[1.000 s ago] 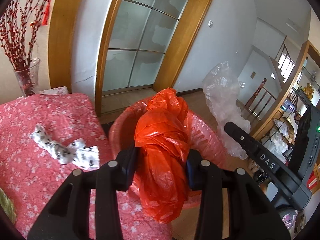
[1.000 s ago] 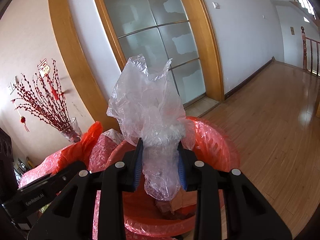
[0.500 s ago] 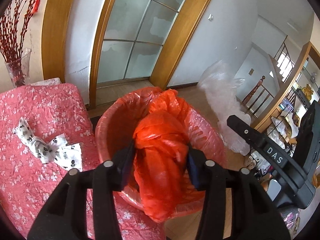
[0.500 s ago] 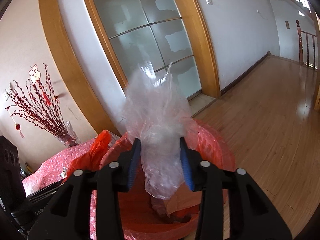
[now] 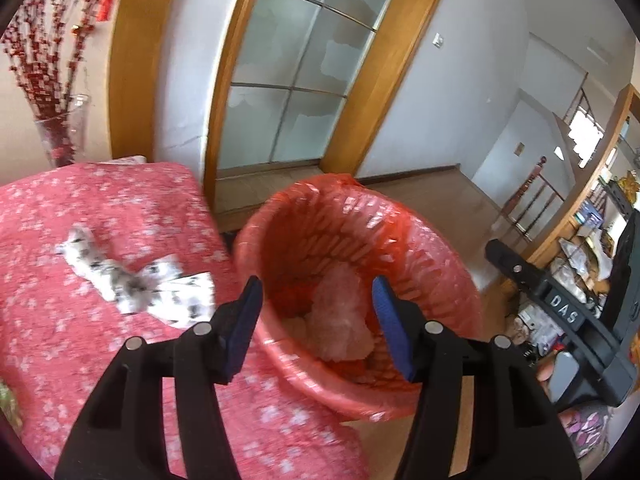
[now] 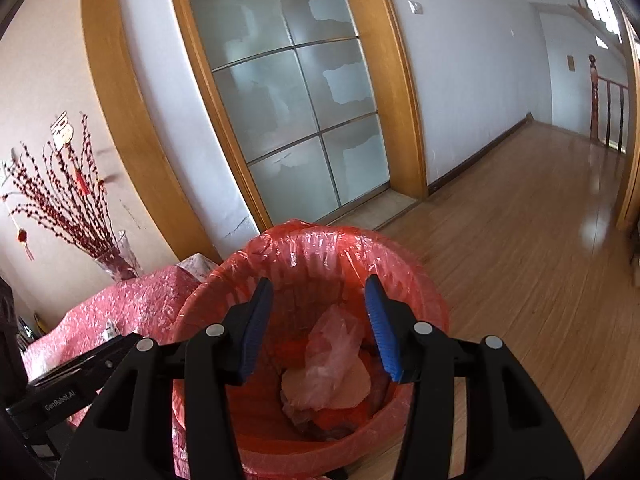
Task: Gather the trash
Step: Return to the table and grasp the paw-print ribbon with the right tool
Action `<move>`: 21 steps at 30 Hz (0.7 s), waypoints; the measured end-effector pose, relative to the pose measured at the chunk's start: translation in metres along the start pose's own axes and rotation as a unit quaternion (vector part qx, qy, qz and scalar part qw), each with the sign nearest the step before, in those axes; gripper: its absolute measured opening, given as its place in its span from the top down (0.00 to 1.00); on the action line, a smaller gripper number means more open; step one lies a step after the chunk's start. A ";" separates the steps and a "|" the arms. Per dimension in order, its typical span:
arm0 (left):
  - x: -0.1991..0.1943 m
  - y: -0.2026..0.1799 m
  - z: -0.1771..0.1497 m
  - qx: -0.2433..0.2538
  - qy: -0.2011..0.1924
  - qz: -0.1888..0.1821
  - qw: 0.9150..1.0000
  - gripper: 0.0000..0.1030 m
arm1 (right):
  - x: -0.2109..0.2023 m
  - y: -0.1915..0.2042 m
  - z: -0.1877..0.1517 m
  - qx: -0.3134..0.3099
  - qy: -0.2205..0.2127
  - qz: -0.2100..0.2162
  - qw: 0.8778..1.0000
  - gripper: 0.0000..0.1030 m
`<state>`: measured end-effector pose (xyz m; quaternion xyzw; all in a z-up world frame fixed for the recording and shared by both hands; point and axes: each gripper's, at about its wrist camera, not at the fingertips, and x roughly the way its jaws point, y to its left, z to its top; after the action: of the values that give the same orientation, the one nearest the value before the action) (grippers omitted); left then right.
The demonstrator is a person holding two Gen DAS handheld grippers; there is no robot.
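Note:
A round bin with a red plastic liner (image 5: 432,240) (image 6: 224,276) stands beside the table. Inside it lie a crumpled clear plastic bag (image 5: 340,320) (image 6: 332,356) and bits of orange plastic (image 6: 292,348). My left gripper (image 5: 318,312) is open and empty over the bin's near rim. My right gripper (image 6: 320,316) is open and empty above the bin's mouth. A crumpled white paper with black spots (image 5: 132,280) lies on the table left of the bin.
The table has a pink flowered cloth (image 5: 80,208). A glass vase of red branches (image 5: 60,128) stands at its far corner. Behind are a frosted glass door (image 6: 288,100) and a wooden floor (image 6: 520,248). Cluttered shelves (image 5: 592,248) are at the right.
Both grippers have opened. The orange bag dropped from my left gripper and the clear bag from my right gripper; both now lie inside the bin.

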<state>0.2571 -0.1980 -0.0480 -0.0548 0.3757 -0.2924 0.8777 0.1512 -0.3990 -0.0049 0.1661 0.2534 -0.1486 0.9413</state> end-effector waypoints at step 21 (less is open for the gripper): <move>-0.136 0.119 -0.032 -0.045 -0.088 0.177 0.979 0.41 | 0.021 0.147 -0.038 -0.142 0.058 0.112 0.982 0.45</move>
<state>0.2169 -0.0208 -0.0233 -0.0527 0.3139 -0.1091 0.9417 0.2060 -0.2562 -0.0123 0.0657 0.3059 0.0048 0.9498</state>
